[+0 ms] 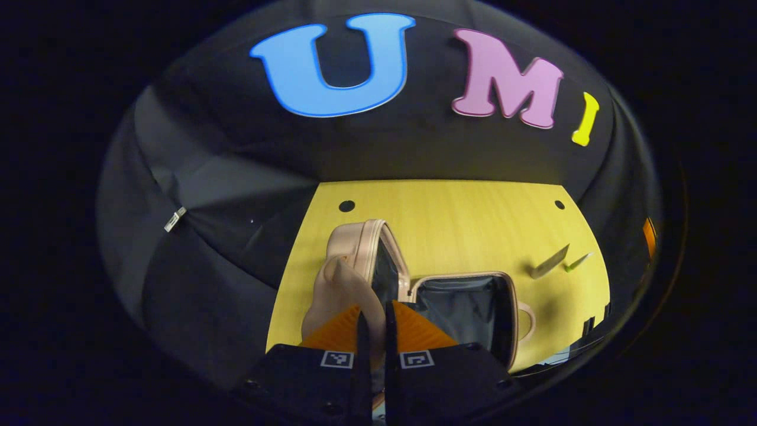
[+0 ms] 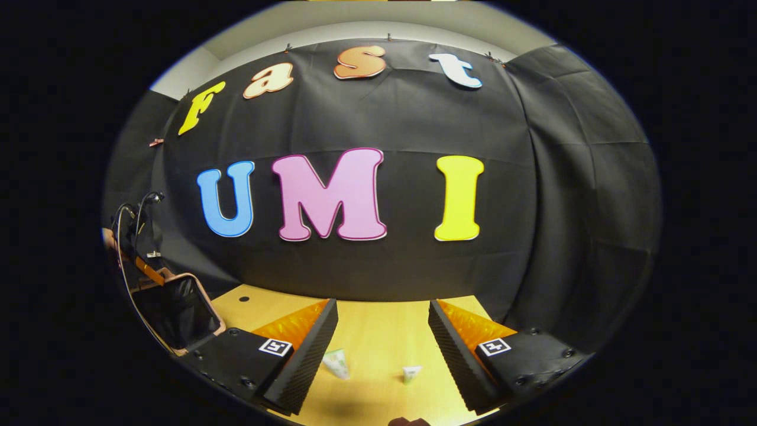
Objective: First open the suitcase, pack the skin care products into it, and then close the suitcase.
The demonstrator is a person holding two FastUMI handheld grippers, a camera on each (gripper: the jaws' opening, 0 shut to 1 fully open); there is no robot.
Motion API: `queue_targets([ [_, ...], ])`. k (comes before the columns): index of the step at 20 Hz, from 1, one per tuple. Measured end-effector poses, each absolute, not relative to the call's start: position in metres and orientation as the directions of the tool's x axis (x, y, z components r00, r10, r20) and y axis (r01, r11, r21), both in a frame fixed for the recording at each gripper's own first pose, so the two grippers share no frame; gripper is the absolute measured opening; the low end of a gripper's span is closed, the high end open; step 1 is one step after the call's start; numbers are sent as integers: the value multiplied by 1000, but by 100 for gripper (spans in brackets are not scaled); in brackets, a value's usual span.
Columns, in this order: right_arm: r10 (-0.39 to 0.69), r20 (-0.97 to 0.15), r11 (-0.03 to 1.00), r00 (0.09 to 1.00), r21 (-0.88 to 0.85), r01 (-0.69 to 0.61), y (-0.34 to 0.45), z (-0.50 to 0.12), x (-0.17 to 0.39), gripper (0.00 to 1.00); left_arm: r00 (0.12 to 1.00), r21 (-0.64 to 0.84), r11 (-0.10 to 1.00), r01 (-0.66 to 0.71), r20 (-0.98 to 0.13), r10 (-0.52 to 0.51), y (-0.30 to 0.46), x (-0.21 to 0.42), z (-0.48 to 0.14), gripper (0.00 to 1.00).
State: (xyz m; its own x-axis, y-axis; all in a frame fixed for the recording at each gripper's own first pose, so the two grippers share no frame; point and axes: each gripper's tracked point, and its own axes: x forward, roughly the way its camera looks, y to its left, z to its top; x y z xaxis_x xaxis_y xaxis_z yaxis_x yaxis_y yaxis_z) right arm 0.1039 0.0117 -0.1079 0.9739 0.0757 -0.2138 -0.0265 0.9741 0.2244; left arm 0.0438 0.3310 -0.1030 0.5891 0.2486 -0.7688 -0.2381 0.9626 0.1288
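A beige suitcase lies open on the yellow table. Its dark-lined base is flat and its lid stands upright at the left. My left gripper is shut on the lid's rim. Right of the case lie two skin care products, a pale tube and a small green one. In the right gripper view the tube and a small sachet lie on the table between the fingers of my open right gripper, which hangs above them. The suitcase shows at far left.
Black cloth walls close the booth behind and beside the table. Two dark round holes mark the table's far corners. Black cables rise above the suitcase in the right gripper view. Bare tabletop stretches beyond the products.
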Motion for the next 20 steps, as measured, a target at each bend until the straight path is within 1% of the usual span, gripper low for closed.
queue_targets([
  [1, 83, -219, 973, 972, 229, -32, 24, -107, 104, 98, 590, 109, 963, -247, -772, 239, 357, 43, -117, 13],
  [2, 87, -224, 972, 971, 232, -33, 34, -107, 102, 98, 587, 83, 963, -257, -778, 224, 378, 43, -127, 16],
  [3, 88, -232, 973, 969, 230, -34, 41, -107, 101, 98, 583, 54, 961, -271, -785, 208, 396, 44, -137, 13],
  [5, 78, -250, 976, 965, 216, -24, 50, -108, 97, 98, 570, -1, 956, -293, -803, 174, 426, 42, -159, 13],
  [7, 62, -267, 979, 962, 202, -7, 53, -107, 90, 98, 578, -67, 951, -300, -806, 126, 449, 38, -178, 13],
  [9, 48, -285, 983, 957, 185, 6, 57, -106, 83, 98, 600, -166, 926, -340, -796, 77, 469, 37, -196, 14],
  [11, 35, -303, 986, 952, 164, 17, 60, -106, 75, 98, 629, -308, 872, -381, -777, 0, 479, 35, -216, 18],
  [12, 34, -314, 987, 949, 157, 17, 63, -108, 72, 98, 654, -425, 810, -404, -754, -70, 480, 32, -223, 39],
  [13, 37, -322, 988, 946, 153, 13, 67, -108, 70, 98, 672, -477, 786, -393, -732, -108, 481, 32, -225, 64],
  [15, 52, -337, 988, 940, 152, 0, 76, -109, 68, 98, 697, -551, 738, -389, -700, -155, 493, 21, -237, 82],
  [16, 58, -342, 989, 938, 147, -8, 80, -109, 67, 98, 706, -591, 699, -402, -687, -175, 498, 17, -242, 86],
  [17, 67, -340, 990, 938, 139, -21, 85, -106, 68, 98, 714, -632, 657, -411, -671, -200, 503, 14, -247, 83],
  [18, 74, -340, 990, 938, 135, -29, 89, -104, 68, 98, 699, -635, 618, -463, -690, -185, 516, 7, -261, 83],
  [19, 82, -342, 991, 936, 131, -39, 93, -102, 68, 98, 643, -510, 663, -548, -764, -56, 545, -10, -283, 83],
  [20, 90, -343, 991, 935, 125, -49, 99, -100, 69, 98, 584, -434, 664, -609, -812, 5, 569, -28, -297, 93],
])
